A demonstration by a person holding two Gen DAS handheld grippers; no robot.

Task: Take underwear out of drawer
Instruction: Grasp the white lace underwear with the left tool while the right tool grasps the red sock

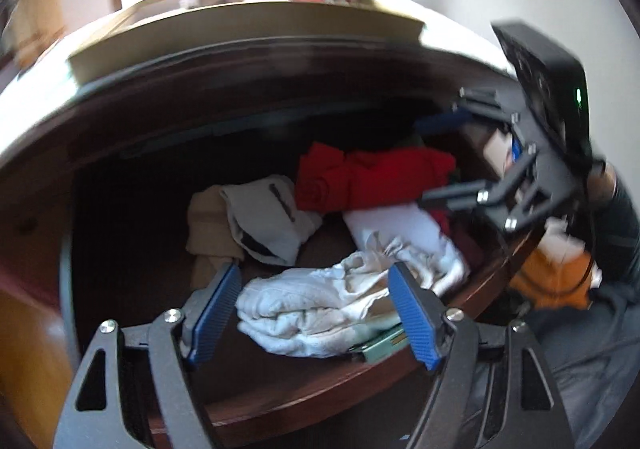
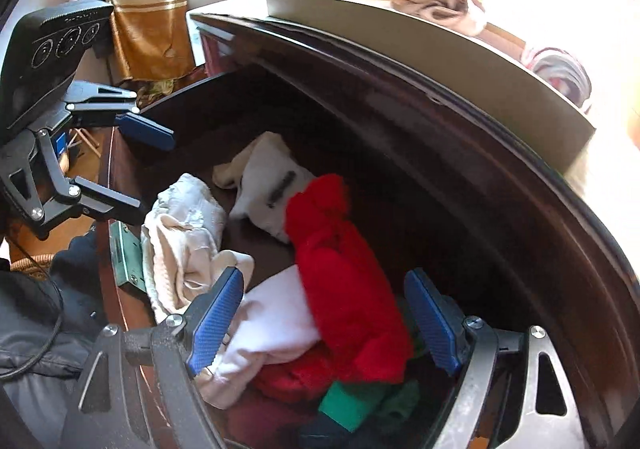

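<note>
1. Several crumpled garments fill the open dark wooden drawer (image 1: 280,401): a cream-white ribbed piece (image 1: 320,313) nearest the front, a red one (image 2: 344,281) beside it.
2. Left gripper (image 1: 316,317) hangs wide around the cream piece, pads clear.
3. Right gripper (image 2: 324,323) gapes wide over the red one, nothing gripped.

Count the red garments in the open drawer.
2 visible. A red roll lies between the right gripper fingers; a second red piece is tucked beneath it, nearer the camera. More may be buried under the pile.
</note>
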